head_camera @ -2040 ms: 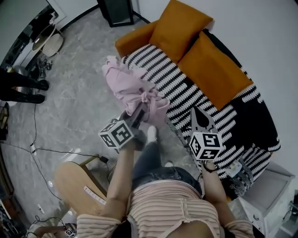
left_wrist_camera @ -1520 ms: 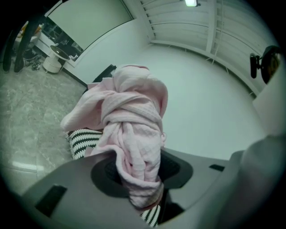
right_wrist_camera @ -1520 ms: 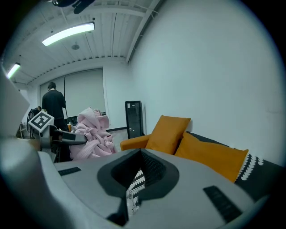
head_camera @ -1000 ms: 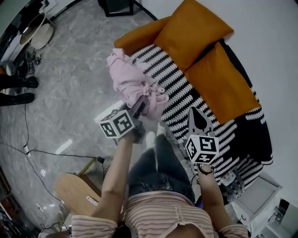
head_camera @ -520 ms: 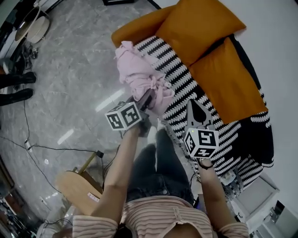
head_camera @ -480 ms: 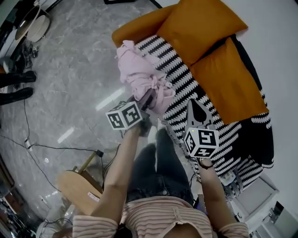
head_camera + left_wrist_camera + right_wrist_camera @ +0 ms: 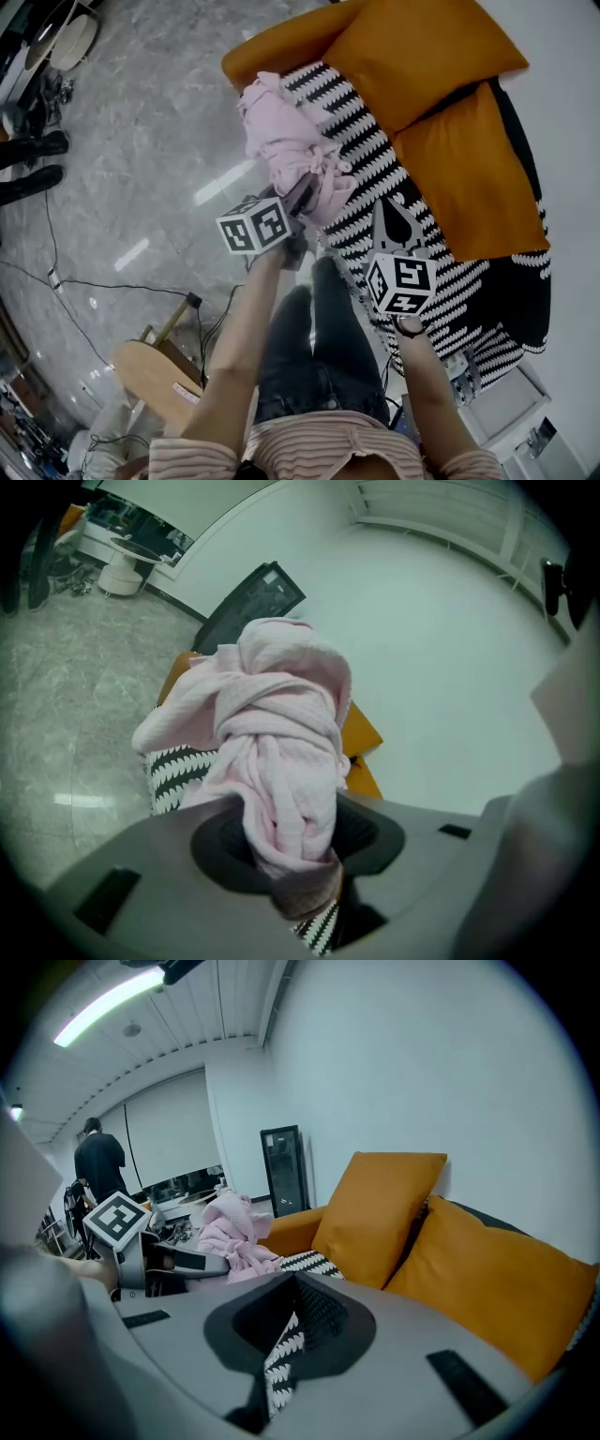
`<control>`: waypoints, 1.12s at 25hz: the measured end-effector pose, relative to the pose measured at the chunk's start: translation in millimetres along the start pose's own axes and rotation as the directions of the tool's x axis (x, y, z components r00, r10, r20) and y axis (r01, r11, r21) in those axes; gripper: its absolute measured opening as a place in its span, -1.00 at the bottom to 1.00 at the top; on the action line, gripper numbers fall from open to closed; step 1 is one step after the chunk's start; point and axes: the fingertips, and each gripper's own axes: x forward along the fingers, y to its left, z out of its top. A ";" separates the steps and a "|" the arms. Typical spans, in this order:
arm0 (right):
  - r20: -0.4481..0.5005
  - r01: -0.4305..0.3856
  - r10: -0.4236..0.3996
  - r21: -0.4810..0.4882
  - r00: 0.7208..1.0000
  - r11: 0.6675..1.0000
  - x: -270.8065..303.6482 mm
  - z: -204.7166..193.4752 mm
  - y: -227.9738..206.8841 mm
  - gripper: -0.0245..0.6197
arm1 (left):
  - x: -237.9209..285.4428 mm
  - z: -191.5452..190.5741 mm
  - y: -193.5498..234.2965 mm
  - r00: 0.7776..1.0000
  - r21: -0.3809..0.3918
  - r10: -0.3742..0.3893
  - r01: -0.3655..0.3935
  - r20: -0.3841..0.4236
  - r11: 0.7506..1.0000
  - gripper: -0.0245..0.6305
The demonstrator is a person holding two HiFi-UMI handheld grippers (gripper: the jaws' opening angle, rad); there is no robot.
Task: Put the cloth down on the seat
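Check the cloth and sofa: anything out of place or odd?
Nothing spilled or damaged. The cloth is a twisted bundle clamped in the left gripper, held by the seat's edge, not yet laid down.

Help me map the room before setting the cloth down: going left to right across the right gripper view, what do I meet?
Standing person, pink cloth, black cabinet, upright orange cushion, second orange cushion.
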 end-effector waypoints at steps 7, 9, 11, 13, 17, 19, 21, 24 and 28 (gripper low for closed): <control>-0.032 -0.017 0.017 -0.002 0.999 1.000 40.3 6.4 -13.8 -0.90 | 36.6 20.4 13.5 1.000 -0.023 0.018 -0.018 -0.004 1.000 -0.45; -0.038 -0.017 0.017 -0.003 0.999 1.000 51.6 8.9 -14.7 -0.90 | 44.1 26.9 18.9 1.000 -0.020 0.024 -0.024 -0.009 1.000 -0.45; -0.043 -0.019 0.019 -0.005 0.999 1.000 60.0 9.8 -16.5 -0.90 | 51.4 29.4 22.6 0.999 -0.018 0.029 -0.030 -0.015 0.999 -0.45; -0.049 -0.023 0.023 -0.006 0.999 1.000 68.1 8.9 -21.3 -0.90 | 61.3 29.4 25.3 0.999 -0.019 0.036 -0.037 -0.021 0.999 -0.45; -0.057 -0.028 0.028 -0.004 0.998 1.000 92.0 -3.5 -30.9 -0.90 | 86.4 24.0 43.0 0.998 -0.020 0.051 -0.052 -0.034 0.998 -0.45; -0.058 -0.033 0.032 -0.003 0.998 0.999 105.1 -9.3 -32.1 -0.90 | 97.7 22.6 54.8 0.997 -0.022 0.059 -0.060 -0.041 0.998 -0.45; -0.064 -0.030 0.030 0.000 0.997 1.000 113.7 -13.0 -34.3 -0.90 | 107.0 22.8 62.1 0.997 -0.024 0.066 -0.067 -0.049 0.997 -0.45; -0.073 -0.018 0.019 0.011 0.997 1.000 115.0 -13.9 -43.1 -0.90 | 117.8 21.1 60.5 0.995 -0.028 0.073 -0.075 -0.062 0.997 -0.45; -0.091 -0.016 0.018 0.026 0.996 1.000 119.7 -16.3 -55.0 -0.90 | 134.5 21.4 54.9 0.994 -0.031 0.082 -0.084 -0.069 0.996 -0.45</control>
